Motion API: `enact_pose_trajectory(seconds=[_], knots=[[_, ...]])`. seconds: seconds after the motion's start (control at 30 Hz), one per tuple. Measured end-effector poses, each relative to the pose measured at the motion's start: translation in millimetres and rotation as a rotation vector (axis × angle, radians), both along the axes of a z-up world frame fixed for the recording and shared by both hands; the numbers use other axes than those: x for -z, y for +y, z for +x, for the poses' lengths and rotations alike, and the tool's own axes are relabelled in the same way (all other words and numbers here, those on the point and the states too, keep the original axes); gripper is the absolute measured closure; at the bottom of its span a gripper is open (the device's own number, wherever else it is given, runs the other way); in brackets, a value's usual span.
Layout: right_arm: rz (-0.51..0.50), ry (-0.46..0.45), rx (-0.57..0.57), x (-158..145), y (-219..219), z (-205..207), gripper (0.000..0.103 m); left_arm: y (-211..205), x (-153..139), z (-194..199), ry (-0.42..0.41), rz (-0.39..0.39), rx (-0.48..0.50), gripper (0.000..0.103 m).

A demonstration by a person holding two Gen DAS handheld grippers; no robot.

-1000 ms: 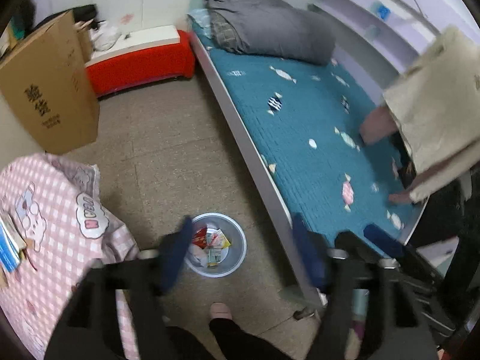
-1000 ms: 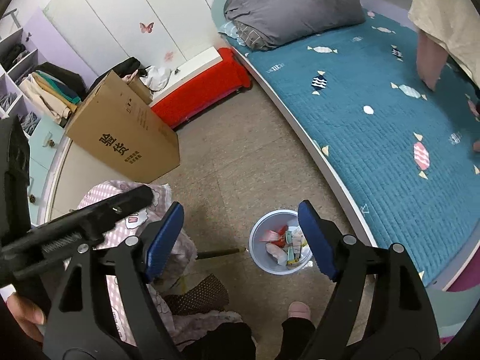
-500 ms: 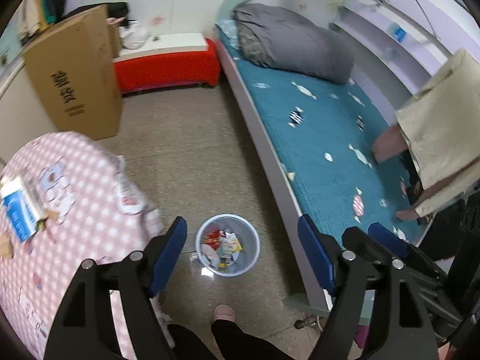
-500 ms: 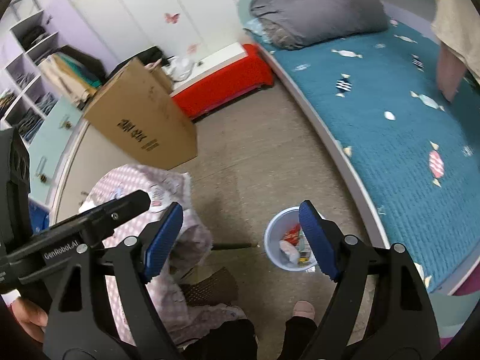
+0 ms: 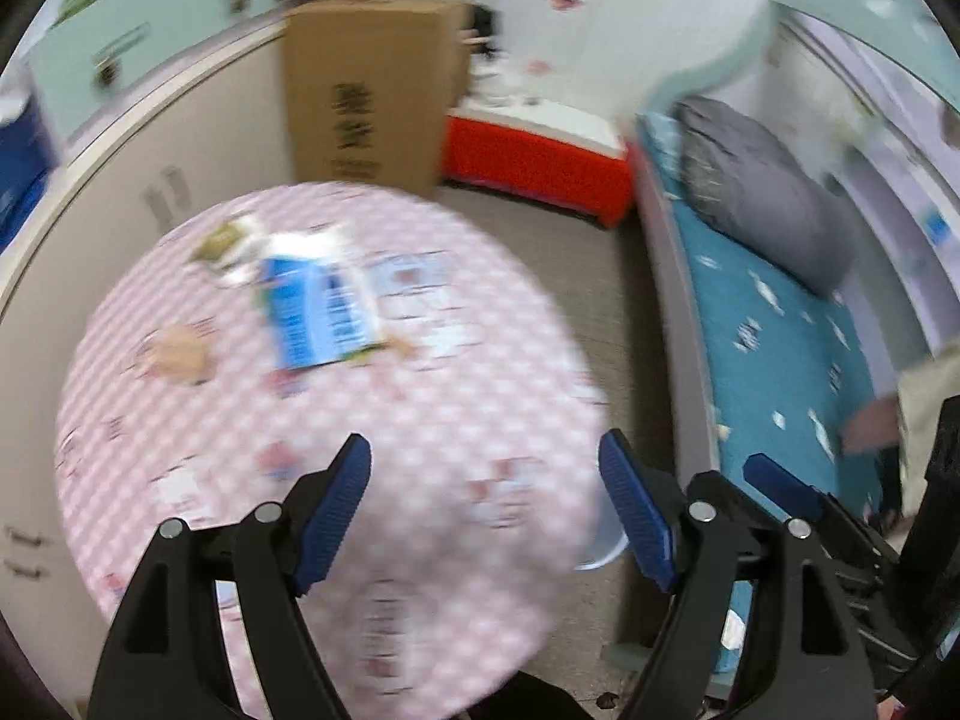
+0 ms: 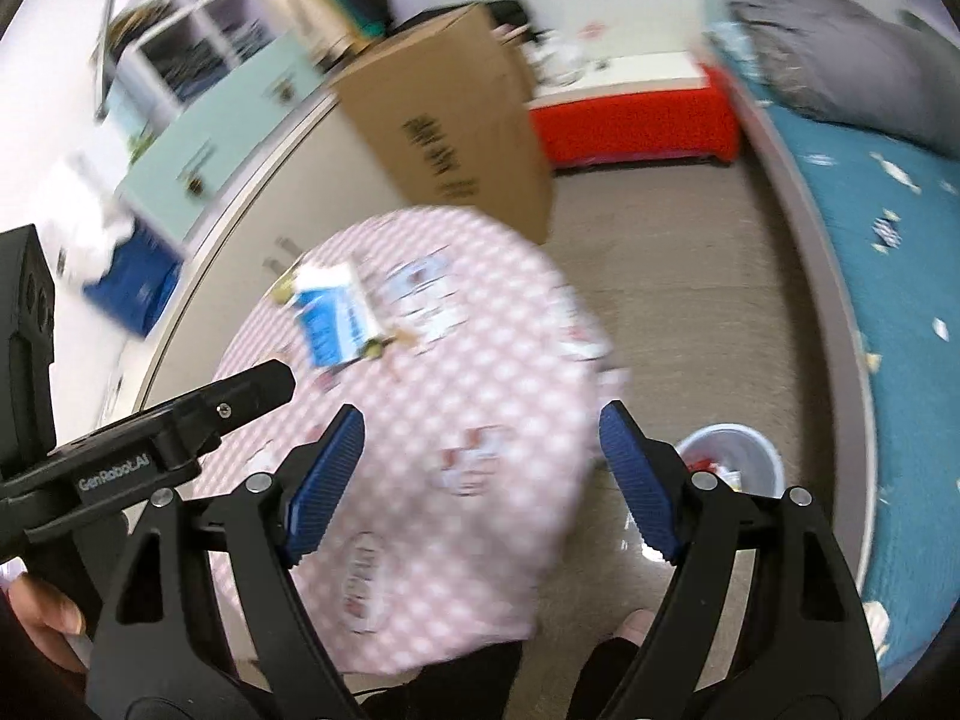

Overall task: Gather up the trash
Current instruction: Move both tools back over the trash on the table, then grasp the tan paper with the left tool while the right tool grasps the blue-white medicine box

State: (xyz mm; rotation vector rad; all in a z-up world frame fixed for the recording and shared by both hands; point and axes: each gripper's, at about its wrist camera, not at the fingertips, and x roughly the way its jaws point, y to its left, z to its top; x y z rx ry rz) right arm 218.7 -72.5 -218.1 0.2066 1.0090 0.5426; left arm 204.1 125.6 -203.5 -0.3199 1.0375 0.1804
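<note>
A round table with a pink checked cloth fills the left wrist view; it also shows in the right wrist view. On it lie a blue and white packet, a greenish wrapper and a tan scrap. A pale bin holding trash stands on the floor right of the table; only its rim shows in the left view. My left gripper and right gripper are both open and empty above the table's near side. Both views are blurred.
A bed with a teal cover and grey bedding runs along the right. A tall cardboard box and a red bench stand at the back. Cabinets line the left wall. My foot is near the bin.
Both views have swung left, from the bin and bed onto the pink table. The table's litter has come into view. Both grippers stay open.
</note>
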Motion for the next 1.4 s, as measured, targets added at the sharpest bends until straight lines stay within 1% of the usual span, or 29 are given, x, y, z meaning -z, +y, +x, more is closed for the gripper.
enact_pose_trajectory(seconds=[0.07, 0.1, 0.13, 0.17, 0.23, 0.37, 0.47, 0.53, 0.7, 0.8, 0.83, 0.97, 1.07, 1.27, 1.33, 1.4], knots=[[-0.002, 0.004, -0.032, 1, 28, 1, 0.021, 32, 4, -8, 0.015, -0.012, -0.053, 0.026], [-0.013, 0.005, -0.052, 3, 49, 3, 0.02, 56, 8, -14, 0.023, -0.016, -0.089, 0.026], [-0.018, 0.009, -0.061, 4, 58, 4, 0.02, 69, 10, -16, 0.031, -0.013, -0.108, 0.026], [-0.023, 0.017, -0.067, 7, 76, 7, 0.02, 84, 12, -19, 0.04, -0.014, -0.126, 0.026], [-0.035, 0.024, -0.067, 10, 97, 9, 0.017, 118, 18, -22, 0.059, -0.019, -0.15, 0.026], [-0.062, 0.043, -0.072, 19, 141, 14, 0.016, 175, 34, -14, 0.101, -0.039, -0.17, 0.025], [-0.088, 0.055, -0.064, 28, 165, 20, 0.015, 203, 51, -1, 0.141, -0.062, -0.166, 0.024], [-0.106, 0.072, -0.049, 35, 176, 25, 0.015, 217, 63, 10, 0.168, -0.071, -0.145, 0.024], [-0.162, 0.102, -0.007, 54, 193, 40, 0.013, 227, 97, 38, 0.241, -0.046, -0.07, 0.023], [-0.192, 0.111, 0.011, 63, 200, 50, 0.012, 227, 114, 49, 0.278, -0.004, -0.032, 0.023], [-0.195, 0.109, 0.008, 66, 203, 53, 0.011, 226, 122, 54, 0.294, 0.024, -0.018, 0.023], [-0.228, 0.103, -0.029, 78, 219, 62, 0.01, 227, 139, 64, 0.331, 0.066, 0.024, 0.023], [-0.275, 0.071, -0.052, 85, 234, 69, 0.009, 231, 148, 71, 0.346, 0.069, 0.039, 0.023], [-0.363, 0.009, -0.142, 105, 263, 79, 0.008, 232, 150, 78, 0.316, 0.073, 0.098, 0.023], [-0.367, -0.003, -0.146, 109, 268, 82, 0.008, 232, 148, 78, 0.308, 0.079, 0.104, 0.029], [-0.378, -0.018, -0.148, 111, 271, 83, 0.008, 232, 145, 80, 0.294, 0.084, 0.107, 0.042]])
